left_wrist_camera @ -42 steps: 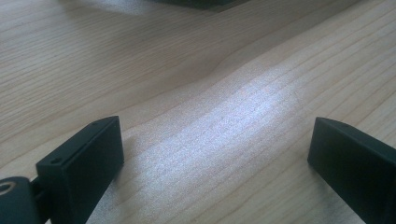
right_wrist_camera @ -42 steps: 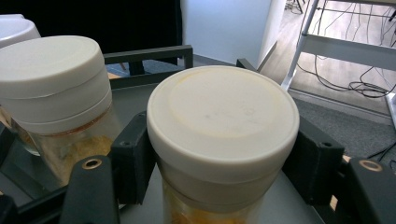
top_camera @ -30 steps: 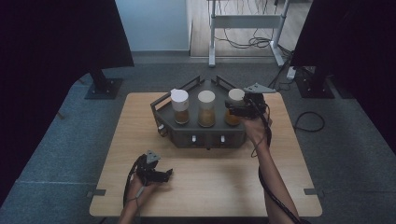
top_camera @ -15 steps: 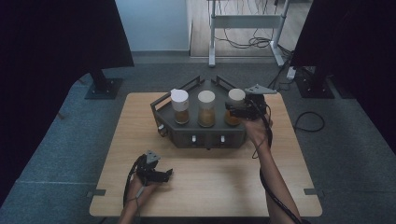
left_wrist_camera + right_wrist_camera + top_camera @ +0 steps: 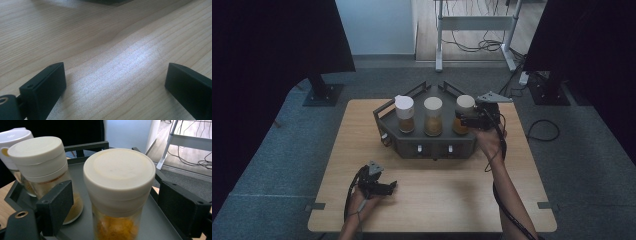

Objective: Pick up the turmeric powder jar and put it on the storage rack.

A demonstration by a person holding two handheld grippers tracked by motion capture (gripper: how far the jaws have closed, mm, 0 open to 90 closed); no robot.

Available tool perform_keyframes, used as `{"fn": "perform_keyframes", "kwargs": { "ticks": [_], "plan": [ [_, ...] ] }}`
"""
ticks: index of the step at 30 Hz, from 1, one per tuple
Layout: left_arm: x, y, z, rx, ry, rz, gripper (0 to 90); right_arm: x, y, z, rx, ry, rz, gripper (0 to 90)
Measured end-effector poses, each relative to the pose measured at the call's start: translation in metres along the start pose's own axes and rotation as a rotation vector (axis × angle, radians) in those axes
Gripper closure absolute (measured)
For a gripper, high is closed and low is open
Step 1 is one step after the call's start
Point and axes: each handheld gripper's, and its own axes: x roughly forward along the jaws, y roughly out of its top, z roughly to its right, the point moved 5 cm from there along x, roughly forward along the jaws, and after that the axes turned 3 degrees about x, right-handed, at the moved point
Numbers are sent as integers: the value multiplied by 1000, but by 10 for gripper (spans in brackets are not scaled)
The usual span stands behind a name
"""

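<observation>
Right hand-held gripper (image 5: pixel 112 210): jaws just closing, flanking right jar (image 5: pixel 120 192), not yet pressing. Risk: off-centre pinch tips jar against middle jar (image 5: pixel 42 167). Left hand-held gripper (image 5: pixel 113 85): open, empty, over bench (image 5: pixel 120 40).

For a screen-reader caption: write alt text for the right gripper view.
A glass jar with a cream lid and orange-yellow contents stands between the right gripper's two black jaws, which have just been closing and do not yet touch it. It sits on a dark grey tray, with a second lidded jar beside it and a white-lidded one beyond.
</observation>
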Motion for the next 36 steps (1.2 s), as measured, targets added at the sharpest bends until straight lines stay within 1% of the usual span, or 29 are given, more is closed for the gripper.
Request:
{"fn": "perform_keyframes", "kwargs": {
  "ticks": [7, 18, 24, 31, 36],
  "plan": [
    [0, 0, 0, 0, 0, 0, 33, -7, -2, -1, -10, -2, 0, 132],
    [0, 0, 0, 0, 0, 0, 34, -18, -15, 4, -11, -15, -7, 136],
    [0, 0, 0, 1, 0, -1, 34, -27, -20, 7, -11, -15, 2, 137],
    [0, 0, 0, 1, 0, -1, 34, -39, -26, 6, -27, -12, 8, 138],
    [0, 0, 0, 0, 0, 1, 34, -45, -31, 7, -28, -10, 13, 138]
  ]
}}
